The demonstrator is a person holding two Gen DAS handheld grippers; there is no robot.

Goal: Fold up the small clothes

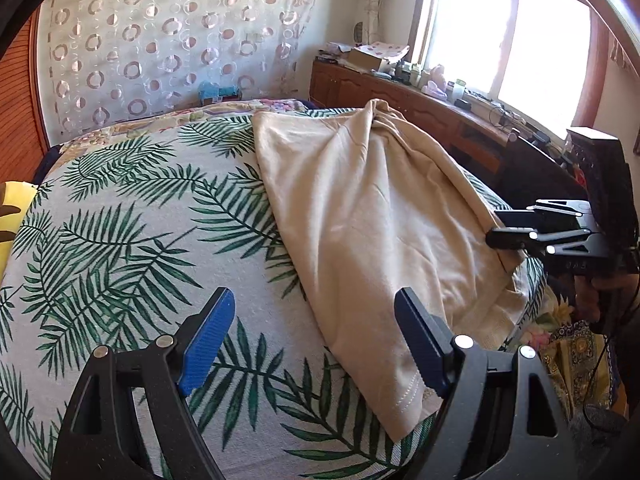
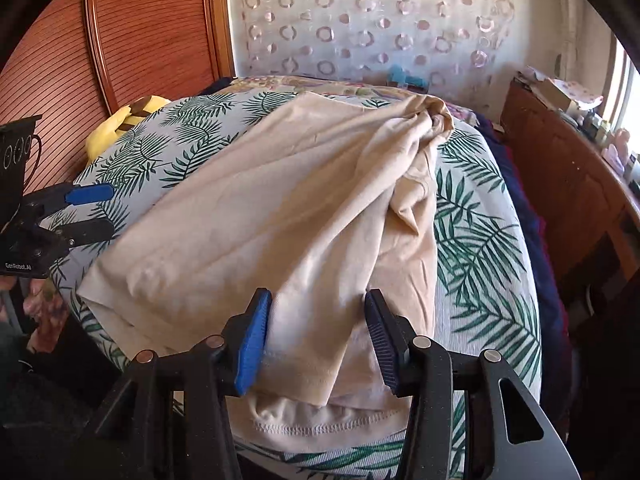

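A beige garment (image 1: 372, 216) lies rumpled and partly folded on the palm-leaf bedspread (image 1: 132, 216); in the right wrist view the garment (image 2: 280, 208) fills the middle. My left gripper (image 1: 316, 340) is open and empty, its jaws wide apart just above the garment's near left edge. It also shows in the right wrist view (image 2: 90, 210), open beside the garment's left side. My right gripper (image 2: 316, 332) is open, its jaws straddling the garment's near hem without pinching it. In the left wrist view it (image 1: 504, 228) sits at the garment's right edge.
A wooden sideboard (image 1: 420, 100) with cluttered items runs under the window on the right. A wooden headboard (image 2: 152, 28) and a patterned curtain (image 2: 380, 24) stand behind the bed. A yellow cloth (image 2: 120, 120) lies at the far left of the bed.
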